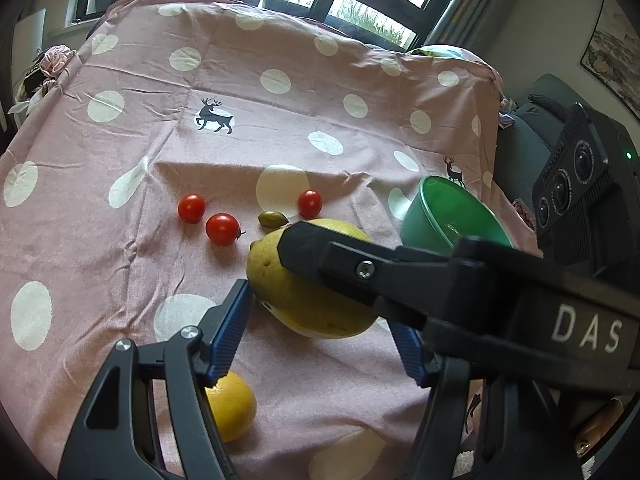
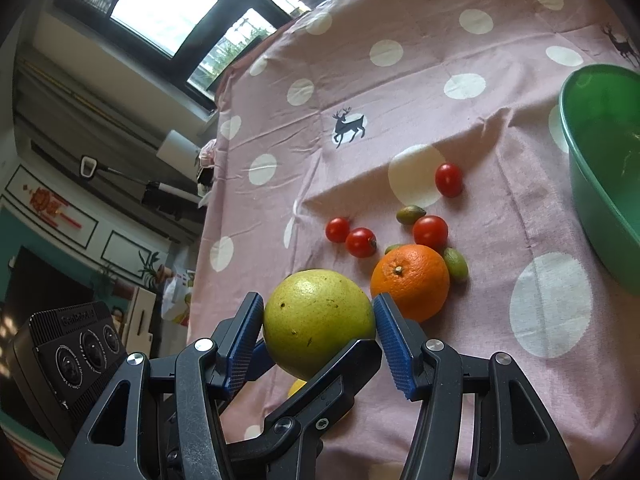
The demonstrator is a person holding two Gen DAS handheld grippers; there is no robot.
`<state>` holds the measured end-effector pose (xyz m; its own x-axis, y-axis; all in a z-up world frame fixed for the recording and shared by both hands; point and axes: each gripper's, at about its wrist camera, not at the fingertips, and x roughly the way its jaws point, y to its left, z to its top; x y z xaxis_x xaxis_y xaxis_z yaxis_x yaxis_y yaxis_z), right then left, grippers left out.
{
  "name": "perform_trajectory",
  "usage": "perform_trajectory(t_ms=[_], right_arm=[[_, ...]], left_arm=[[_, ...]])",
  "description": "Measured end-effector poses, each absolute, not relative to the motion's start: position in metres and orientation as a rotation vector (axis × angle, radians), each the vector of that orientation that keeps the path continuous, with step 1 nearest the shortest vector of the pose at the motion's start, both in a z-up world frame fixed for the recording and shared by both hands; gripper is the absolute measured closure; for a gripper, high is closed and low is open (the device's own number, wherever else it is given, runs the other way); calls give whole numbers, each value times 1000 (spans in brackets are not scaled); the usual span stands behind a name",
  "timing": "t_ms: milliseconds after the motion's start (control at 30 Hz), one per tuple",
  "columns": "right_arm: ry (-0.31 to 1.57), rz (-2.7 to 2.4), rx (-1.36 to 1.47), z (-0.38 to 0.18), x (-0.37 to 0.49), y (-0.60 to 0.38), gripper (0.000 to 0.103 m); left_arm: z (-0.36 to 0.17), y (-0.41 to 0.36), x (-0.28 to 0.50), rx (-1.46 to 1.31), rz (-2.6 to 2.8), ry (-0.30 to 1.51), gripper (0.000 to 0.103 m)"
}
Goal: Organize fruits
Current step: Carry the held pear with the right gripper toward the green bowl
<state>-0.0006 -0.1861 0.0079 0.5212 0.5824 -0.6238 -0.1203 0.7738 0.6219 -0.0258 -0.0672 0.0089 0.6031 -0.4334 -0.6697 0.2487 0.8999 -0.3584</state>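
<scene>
The right wrist view shows the right tool (image 2: 319,322) with its blue ribbed pads pressed on both sides of a large round yellow-green fruit (image 2: 318,322), so it grips that fruit just above the desk (image 2: 420,92), which is covered by a pink cloth with white dots and deer prints. A black finger of the left tool (image 2: 320,384) crosses under the fruit in this view. Just beyond the fruit lies a round orange (image 2: 410,282), with small oval green fruits (image 2: 456,264) touching its far side and four red cherry tomatoes (image 2: 430,232) scattered beyond, towards the middle of the desk. A green plastic bowl (image 2: 600,184) stands near the right edge of the desk.

In the left wrist view the left tool (image 1: 324,320) has its blue pads on either side of the same yellow-green fruit (image 1: 308,300); the left pad touches it, the right pad is partly hidden, so I cannot tell whether it grips. The right tool's black finger (image 1: 320,252) lies across the fruit's top. A yellow lemon-like fruit (image 1: 232,408) rests on the cloth near the near edge, under the left tool.
</scene>
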Motion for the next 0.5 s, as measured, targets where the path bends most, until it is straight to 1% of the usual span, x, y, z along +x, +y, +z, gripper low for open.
perform_trajectory(t_ms=[500], right_arm=[[921, 433, 562, 13, 1, -195, 43]], left_arm=[[13, -74, -22, -231, -418, 826, 37]])
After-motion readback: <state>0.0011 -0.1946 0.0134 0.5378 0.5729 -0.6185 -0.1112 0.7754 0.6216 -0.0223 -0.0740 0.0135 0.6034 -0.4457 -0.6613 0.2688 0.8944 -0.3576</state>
